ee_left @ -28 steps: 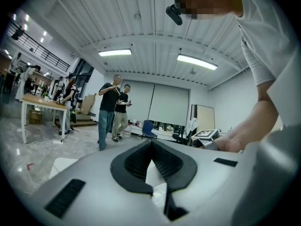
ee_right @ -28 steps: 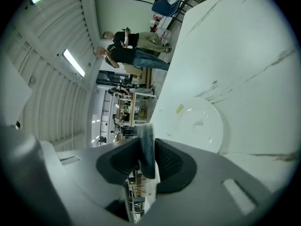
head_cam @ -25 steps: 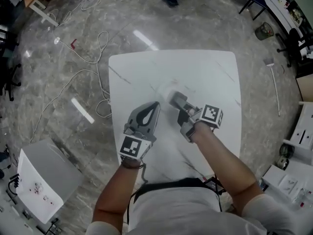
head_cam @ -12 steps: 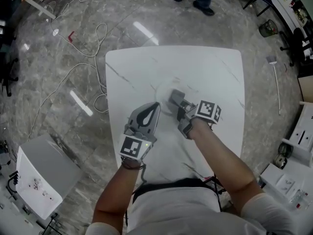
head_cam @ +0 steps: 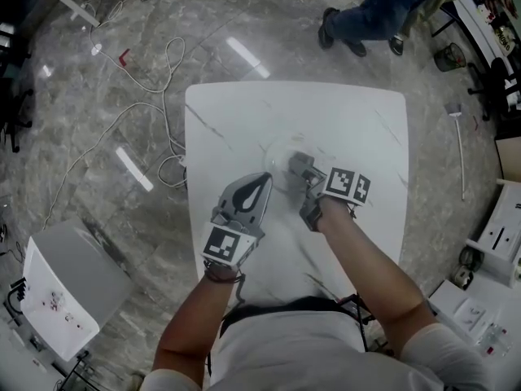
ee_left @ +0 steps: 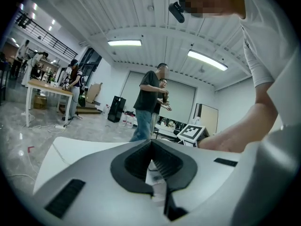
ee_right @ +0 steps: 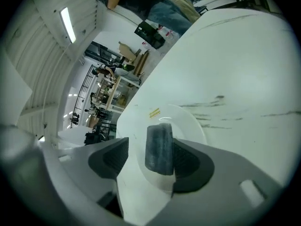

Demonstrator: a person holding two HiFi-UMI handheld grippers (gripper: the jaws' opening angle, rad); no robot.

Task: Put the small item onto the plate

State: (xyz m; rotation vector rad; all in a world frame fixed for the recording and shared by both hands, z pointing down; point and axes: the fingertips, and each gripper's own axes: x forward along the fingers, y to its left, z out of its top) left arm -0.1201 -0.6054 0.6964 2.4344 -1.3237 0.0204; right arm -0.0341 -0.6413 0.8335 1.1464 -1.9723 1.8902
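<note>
At centre-left of the head view, the left gripper (head_cam: 259, 184) sits over the table (head_cam: 350, 120), its jaws clenched tip to tip with nothing between them. Just right of it, the right gripper (ee_right: 153, 147) is opening. The dark block (ee_right: 159, 149) lies on the clear plate (ee_right: 190, 121) between its jaws, against the frame-right pad and apart from the other.

Left gripper (head_cam: 262, 179) hovered near table (head_cam: 358, 129) centre, jaws together, empty. Right gripper (head_cam: 298, 168) just beside it, jaws opening, small item (ee_right: 159, 149) between them. Bare forearms crossed near edge.
</note>
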